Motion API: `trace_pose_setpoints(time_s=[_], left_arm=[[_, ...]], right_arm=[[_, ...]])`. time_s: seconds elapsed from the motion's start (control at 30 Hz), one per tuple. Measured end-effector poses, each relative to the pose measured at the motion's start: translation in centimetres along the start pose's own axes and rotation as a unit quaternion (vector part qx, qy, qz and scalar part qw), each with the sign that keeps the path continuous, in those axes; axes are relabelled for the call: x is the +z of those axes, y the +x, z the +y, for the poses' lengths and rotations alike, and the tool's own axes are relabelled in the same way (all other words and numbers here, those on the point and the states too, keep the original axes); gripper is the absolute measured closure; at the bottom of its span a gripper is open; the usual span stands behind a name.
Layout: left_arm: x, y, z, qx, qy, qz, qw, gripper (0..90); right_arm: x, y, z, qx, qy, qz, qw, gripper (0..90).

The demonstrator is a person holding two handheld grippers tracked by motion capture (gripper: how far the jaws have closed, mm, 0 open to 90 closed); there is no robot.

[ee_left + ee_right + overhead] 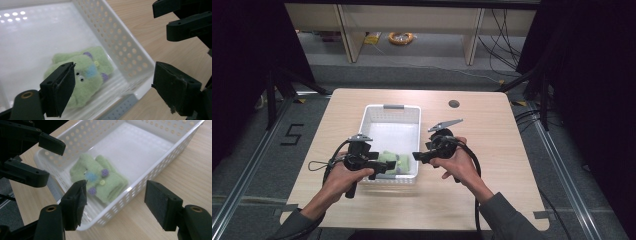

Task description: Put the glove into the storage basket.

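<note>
Green plush toy (82, 75), lying at six o'clock inside the white basket (412, 116): judged light, soft, squashable, best pinched across its body; left gripper (381, 165) and right gripper (421, 156) both wide open, empty.

One mark on the floor

A black "5" (292, 135) is marked on the grey floor (257, 165), just left of the bench (492, 150); nothing else is legible.
</note>
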State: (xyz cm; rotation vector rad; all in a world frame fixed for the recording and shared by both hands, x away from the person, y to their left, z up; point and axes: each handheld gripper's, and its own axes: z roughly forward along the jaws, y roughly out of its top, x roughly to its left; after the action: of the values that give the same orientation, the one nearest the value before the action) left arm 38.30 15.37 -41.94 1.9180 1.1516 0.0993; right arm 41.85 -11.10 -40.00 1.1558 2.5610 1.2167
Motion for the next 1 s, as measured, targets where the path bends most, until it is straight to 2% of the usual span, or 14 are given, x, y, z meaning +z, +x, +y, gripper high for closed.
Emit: trace_pose_setpoints(time_s=[0.13, 0.27, 0.3, 0.33, 0.4, 0.5, 0.53, 0.6, 0.63, 0.67, 0.8, 0.83, 0.97, 1.0], left_arm=[[-0.2, -0.9, -0.1, 0.004, -0.006, -0.008, 0.9999, 16.4], [-0.3, -1.7, -0.4, 0.013, -0.005, -0.017, 0.9998, 16.4], [-0.4, -1.9, -0.5, 0.015, -0.006, -0.019, 0.9997, 16.4], [-0.4, -2.2, -0.6, 0.017, -0.006, -0.021, 0.9996, 16.4], [-0.4, -2.6, -0.8, 0.019, -0.010, -0.025, 0.9994, 16.4], [-0.6, -3.2, -1.0, 0.026, -0.013, -0.036, 0.9989, 16.4], [-0.6, -3.5, -1.1, 0.028, -0.012, -0.035, 0.9989, 16.4], [-0.5, -3.9, -1.2, 0.029, -0.015, -0.037, 0.9988, 16.5], [-0.5, -4.1, -1.3, 0.032, -0.012, -0.042, 0.9985, 16.5], [-0.5, -4.3, -1.4, 0.033, -0.015, -0.042, 0.9985, 16.5], [-0.4, -4.8, -1.6, 0.036, -0.015, -0.052, 0.9979, 16.5], [-0.3, -5.0, -1.8, 0.040, -0.012, -0.051, 0.9978, 16.5], [-0.1, -5.5, -2.2, 0.042, -0.011, -0.054, 0.9976, 16.6], [0.0, -5.5, -2.4, 0.046, -0.009, -0.058, 0.9973, 16.6]], right_arm=[[-0.9, -0.2, -0.6, 0.008, -0.012, 0.004, 0.9999, 34.8], [-2.0, -0.5, -1.3, 0.001, -0.018, 0.015, 0.9997, 33.6], [-2.3, -0.1, -1.4, 0.025, -0.012, 0.015, 0.9995, 33.6], [-2.4, -0.4, -1.6, 0.008, -0.021, 0.015, 0.9996, 33.6], [-2.9, -0.6, -1.9, 0.004, -0.028, 0.016, 0.9995, 33.5], [-3.4, -0.7, -2.4, 0.004, -0.033, 0.019, 0.9993, 33.1], [-3.6, -0.5, -2.6, 0.018, -0.027, 0.020, 0.9993, 33.1], [-3.8, -0.7, -2.9, 0.007, -0.038, 0.019, 0.9991, 32.9], [-4.1, -0.5, -3.1, 0.020, -0.036, 0.021, 0.9989, 32.7], [-4.3, -0.8, -3.2, 0.007, -0.038, 0.020, 0.9991, 32.5], [-4.8, -0.8, -3.8, 0.018, -0.042, 0.019, 0.9988, 32.2], [-4.8, -1.0, -3.9, 0.009, -0.046, 0.021, 0.9987, 32.2], [-5.6, -1.1, -4.8, 0.016, -0.050, 0.012, 0.9986, 32.0], [-5.6, -1.2, -5.0, 0.015, -0.053, 0.019, 0.9983, 31.8]])
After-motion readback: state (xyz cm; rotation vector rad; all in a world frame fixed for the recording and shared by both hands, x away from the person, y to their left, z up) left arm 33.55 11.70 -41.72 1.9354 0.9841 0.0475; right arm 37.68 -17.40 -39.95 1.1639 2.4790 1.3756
